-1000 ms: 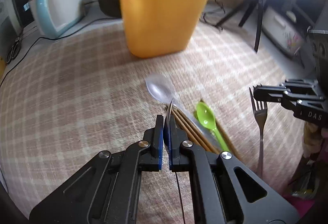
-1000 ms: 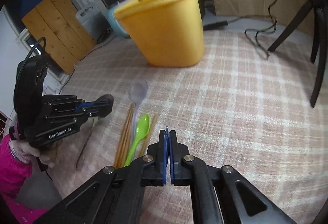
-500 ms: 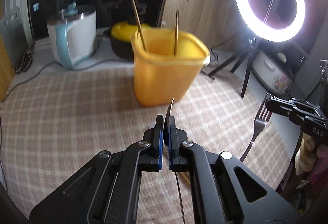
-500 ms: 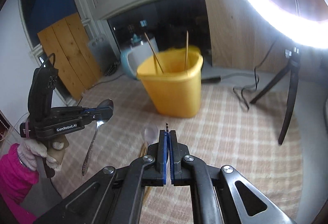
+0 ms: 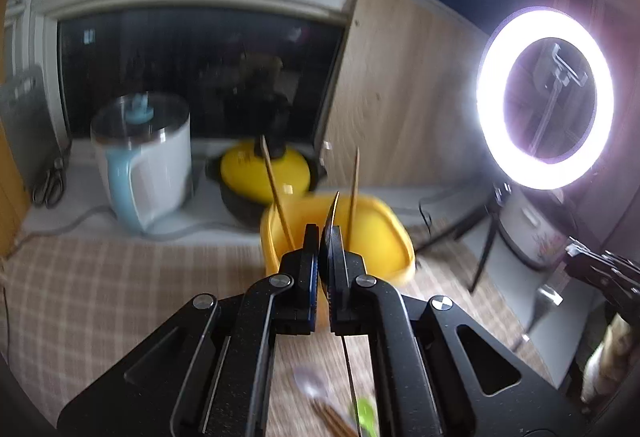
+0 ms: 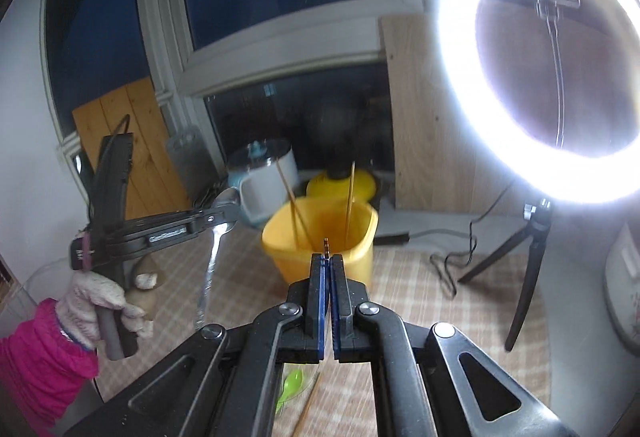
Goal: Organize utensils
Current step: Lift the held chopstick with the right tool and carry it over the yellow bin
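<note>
left gripper (image 6: pixel 224 215) clamps a spoon (image 6: pixel 212 257) by its neck, right gripper (image 6: pixel 328 261) clamps a fork (image 5: pixel 548 297); loosely pinched, either could swing, striking the bin (image 6: pixel 320 237) rim.

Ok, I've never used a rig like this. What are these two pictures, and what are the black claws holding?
There is no robot: a person holds a two-finger gripper in each hand, each with a fisheye camera looking along its fingers. One picture is from the left gripper, shut on a metal spoon; the other is from the right gripper, shut on a fork. Each view also catches the other gripper at its side. Ahead stands a yellow tub with two chopsticks in it. On the checked cloth below lie a clear spoon, a green spoon and loose chopsticks.
</note>
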Demonstrator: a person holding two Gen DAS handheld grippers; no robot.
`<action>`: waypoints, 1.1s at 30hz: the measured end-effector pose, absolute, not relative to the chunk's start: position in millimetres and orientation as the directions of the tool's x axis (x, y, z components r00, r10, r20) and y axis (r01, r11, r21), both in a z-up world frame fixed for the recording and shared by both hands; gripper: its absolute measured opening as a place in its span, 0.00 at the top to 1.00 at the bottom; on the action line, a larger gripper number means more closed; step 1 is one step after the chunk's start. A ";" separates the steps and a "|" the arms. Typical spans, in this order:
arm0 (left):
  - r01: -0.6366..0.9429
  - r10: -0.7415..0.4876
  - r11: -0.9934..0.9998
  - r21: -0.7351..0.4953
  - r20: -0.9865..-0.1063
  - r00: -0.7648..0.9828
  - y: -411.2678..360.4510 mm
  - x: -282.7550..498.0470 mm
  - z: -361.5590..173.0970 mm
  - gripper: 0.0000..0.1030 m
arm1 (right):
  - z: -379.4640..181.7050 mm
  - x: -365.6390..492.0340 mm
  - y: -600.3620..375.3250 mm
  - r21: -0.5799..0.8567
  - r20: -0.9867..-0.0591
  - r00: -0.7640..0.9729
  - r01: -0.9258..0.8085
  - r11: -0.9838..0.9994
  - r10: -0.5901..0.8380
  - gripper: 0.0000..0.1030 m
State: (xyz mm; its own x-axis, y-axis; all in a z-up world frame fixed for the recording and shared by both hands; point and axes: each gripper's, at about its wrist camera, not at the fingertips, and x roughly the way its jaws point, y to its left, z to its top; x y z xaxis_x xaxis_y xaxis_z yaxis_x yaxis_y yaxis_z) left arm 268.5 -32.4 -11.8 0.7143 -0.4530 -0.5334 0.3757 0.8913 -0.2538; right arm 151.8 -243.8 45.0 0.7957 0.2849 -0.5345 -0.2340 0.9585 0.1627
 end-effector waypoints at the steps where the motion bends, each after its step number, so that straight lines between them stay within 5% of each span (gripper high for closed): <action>1: 0.370 -0.449 0.894 -0.254 -0.522 0.726 -33.0 277.0 -7.4 0.99 | 50.2 154.1 -242.9 0.151 -0.527 0.804 -0.230 0.961 0.275 1.00; 20: 0.282 -0.338 0.939 -0.197 -0.384 0.859 -39.6 364.9 -0.2 0.99 | 85.9 216.3 -214.0 -0.018 -0.456 0.881 -0.151 0.988 0.126 1.00; 33: 0.311 -0.348 0.937 -0.156 -0.409 0.843 -43.5 364.5 -31.0 0.99 | 58.8 254.0 -187.5 -0.124 -0.468 0.883 -0.116 0.985 0.045 1.00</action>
